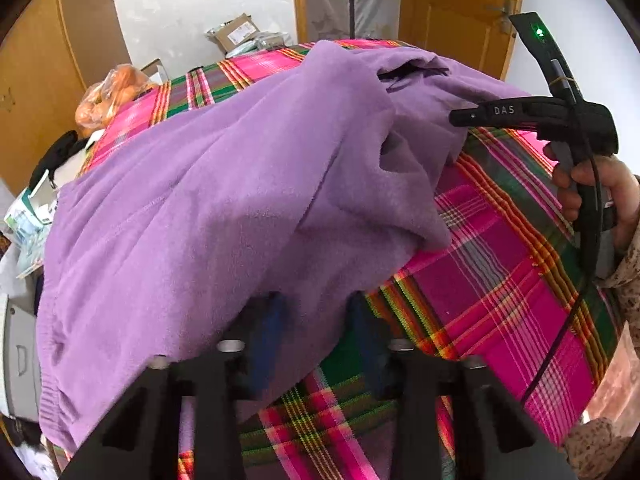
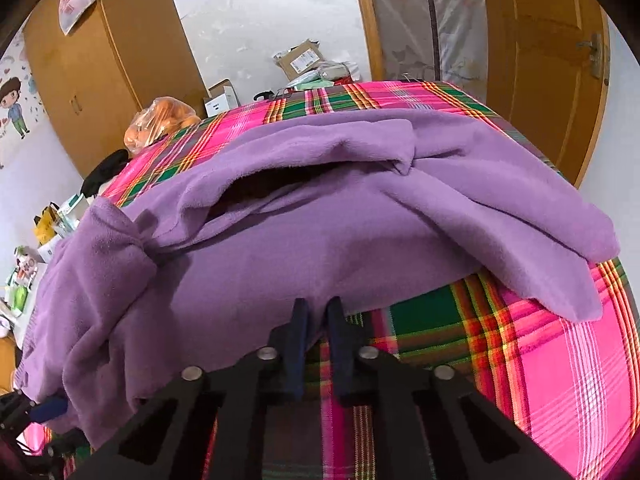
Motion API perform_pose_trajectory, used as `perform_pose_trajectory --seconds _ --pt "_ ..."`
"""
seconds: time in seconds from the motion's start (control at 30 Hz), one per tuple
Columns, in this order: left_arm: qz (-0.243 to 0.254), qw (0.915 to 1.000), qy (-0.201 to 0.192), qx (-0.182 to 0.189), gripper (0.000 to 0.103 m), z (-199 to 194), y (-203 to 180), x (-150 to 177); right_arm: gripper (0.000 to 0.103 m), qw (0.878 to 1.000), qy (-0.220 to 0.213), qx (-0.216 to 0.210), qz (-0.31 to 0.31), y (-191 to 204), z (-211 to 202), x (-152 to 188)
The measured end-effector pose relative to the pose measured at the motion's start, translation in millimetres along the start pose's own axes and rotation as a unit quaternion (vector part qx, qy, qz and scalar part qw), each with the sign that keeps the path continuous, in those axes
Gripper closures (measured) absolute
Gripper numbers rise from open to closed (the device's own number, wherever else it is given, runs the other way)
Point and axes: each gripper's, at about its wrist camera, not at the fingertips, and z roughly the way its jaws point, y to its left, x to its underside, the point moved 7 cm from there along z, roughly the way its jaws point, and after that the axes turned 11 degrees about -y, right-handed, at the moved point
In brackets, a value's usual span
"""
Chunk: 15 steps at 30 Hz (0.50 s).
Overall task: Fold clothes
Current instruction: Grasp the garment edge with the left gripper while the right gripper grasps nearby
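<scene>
Right hand-held gripper [image 2: 318, 314] pinches purple garment's [image 2: 320, 240] near edge.

A white wall [image 2: 260, 28] is flanked by a wooden wardrobe [image 2: 120, 48] on the left and a wooden door [image 2: 548, 60] (metal handle) on the far right; daylight is cast evenly.

A bag of oranges [image 2: 160, 120] sits beside the plaid cloth [image 2: 540, 360], near a cardboard box [image 2: 300, 58].

Left claw [image 1: 316, 312] fingertips under garment [image 1: 208, 208]
</scene>
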Motion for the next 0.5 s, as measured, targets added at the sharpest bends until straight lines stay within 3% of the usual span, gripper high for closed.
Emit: perform_pose_trajectory --seconds 0.07,0.5 --pt "-0.01 0.9999 -0.002 0.0 0.094 -1 5 0 0.097 1.0 -0.003 -0.003 -0.002 1 -2 0" --pt "-0.063 0.9968 -0.027 0.039 0.095 -23 18 3 0.098 0.998 -0.055 -0.006 -0.011 7 -51 -8"
